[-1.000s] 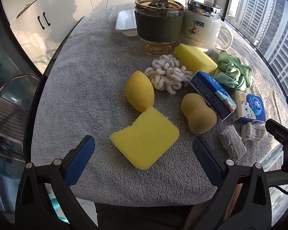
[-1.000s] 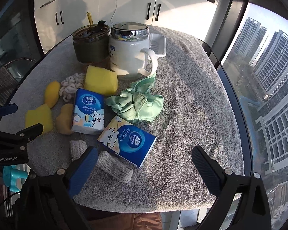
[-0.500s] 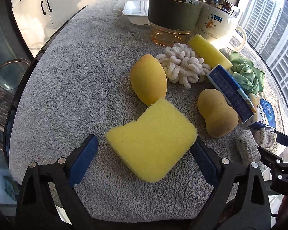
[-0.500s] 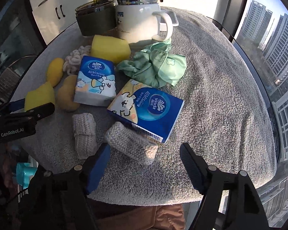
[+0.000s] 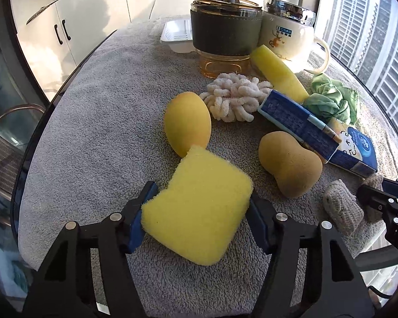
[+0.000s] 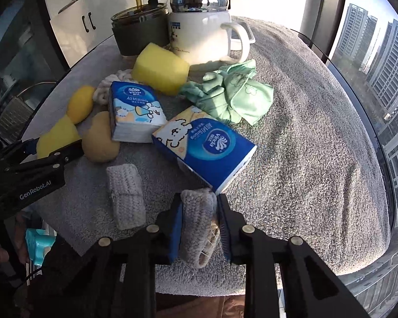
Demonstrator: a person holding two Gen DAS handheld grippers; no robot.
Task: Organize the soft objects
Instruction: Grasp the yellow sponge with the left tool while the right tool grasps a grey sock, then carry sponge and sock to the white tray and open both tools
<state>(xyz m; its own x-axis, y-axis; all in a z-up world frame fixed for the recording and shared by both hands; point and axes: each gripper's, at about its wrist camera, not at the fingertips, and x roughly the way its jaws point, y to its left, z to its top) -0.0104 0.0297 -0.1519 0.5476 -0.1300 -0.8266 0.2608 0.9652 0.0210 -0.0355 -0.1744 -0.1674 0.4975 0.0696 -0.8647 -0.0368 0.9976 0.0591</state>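
Left gripper (image 5: 199, 206): jaws have just been closing and now press both sides of the flat yellow sponge (image 5: 199, 209), which lies at the near edge of the grey towel (image 5: 98, 122). Right gripper (image 6: 200, 225): jaws clamped tight on a grey knitted roll (image 6: 197, 225), its lower end hidden between the pads. A second knitted roll (image 6: 126, 196) lies beside it. The white looped scrunchie (image 6: 107, 83) is mostly hidden behind a tissue pack (image 6: 135, 114).
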